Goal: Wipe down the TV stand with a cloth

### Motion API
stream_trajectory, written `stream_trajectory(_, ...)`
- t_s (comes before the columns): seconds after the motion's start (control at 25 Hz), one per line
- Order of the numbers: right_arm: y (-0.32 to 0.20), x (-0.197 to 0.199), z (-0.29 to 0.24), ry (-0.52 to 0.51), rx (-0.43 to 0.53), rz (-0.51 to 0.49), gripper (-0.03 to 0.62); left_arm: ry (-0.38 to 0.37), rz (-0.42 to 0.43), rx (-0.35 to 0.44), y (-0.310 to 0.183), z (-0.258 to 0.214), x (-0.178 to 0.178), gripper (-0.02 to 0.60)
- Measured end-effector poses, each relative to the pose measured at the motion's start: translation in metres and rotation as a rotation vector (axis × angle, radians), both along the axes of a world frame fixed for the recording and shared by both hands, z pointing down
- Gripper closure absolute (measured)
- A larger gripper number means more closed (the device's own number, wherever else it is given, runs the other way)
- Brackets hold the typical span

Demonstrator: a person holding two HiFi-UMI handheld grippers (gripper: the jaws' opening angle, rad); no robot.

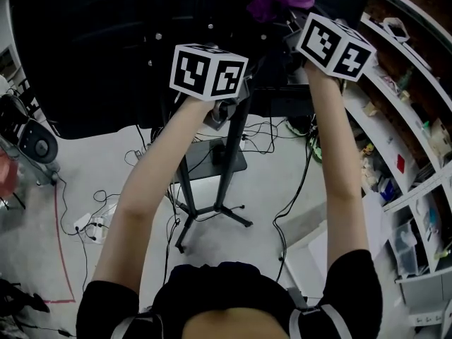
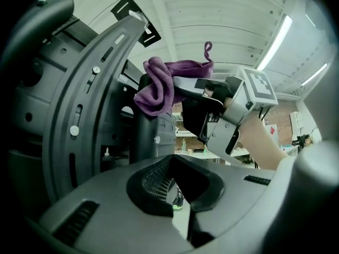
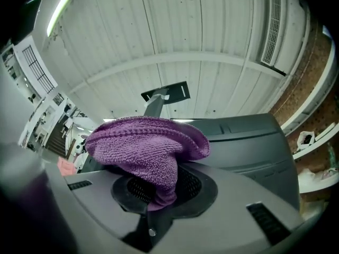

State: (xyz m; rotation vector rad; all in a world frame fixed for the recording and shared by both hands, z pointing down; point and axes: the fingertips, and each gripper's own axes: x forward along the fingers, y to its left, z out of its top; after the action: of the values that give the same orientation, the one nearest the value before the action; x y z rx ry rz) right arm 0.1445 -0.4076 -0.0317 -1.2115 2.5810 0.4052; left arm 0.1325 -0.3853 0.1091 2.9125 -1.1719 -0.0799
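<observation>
- Cloth [image 3: 142,151], purple, is pinched tight in the right gripper [image 3: 153,197], at the top middle of the head view.
- Left gripper [image 2: 177,197] looks closed on nothing, but its view is dark.
- Press the cloth flat on the black TV stand [image 1: 227,154] and rub slowly.
- Pale floor [image 1: 282,189] with cables [image 1: 92,221]; shelves [image 1: 395,111] on the right.

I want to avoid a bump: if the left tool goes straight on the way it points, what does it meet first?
Probably the stand's dark post, just below the cloth that the right tool holds. Depth is unclear in the left gripper view.
</observation>
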Motion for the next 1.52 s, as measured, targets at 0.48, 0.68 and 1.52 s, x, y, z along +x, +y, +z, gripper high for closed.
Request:
stream_trajectory(0.48,-0.005,0.009,0.073,0.018,-0.148,-0.001,0.525,0.002,0.0,-0.043,0.013,0.031,0.006,0.575)
stream_trajectory(0.68,-0.005,0.007,0.093,0.032,-0.177,0.003,0.525,0.012,-0.005,-0.075,0.013,0.046,0.003,0.575)
stream_trajectory(1.52,-0.004,0.006,0.149,0.032,-0.205,0.027,0.525,0.015,-0.03,-0.141,0.014,0.086,-0.01,0.575)
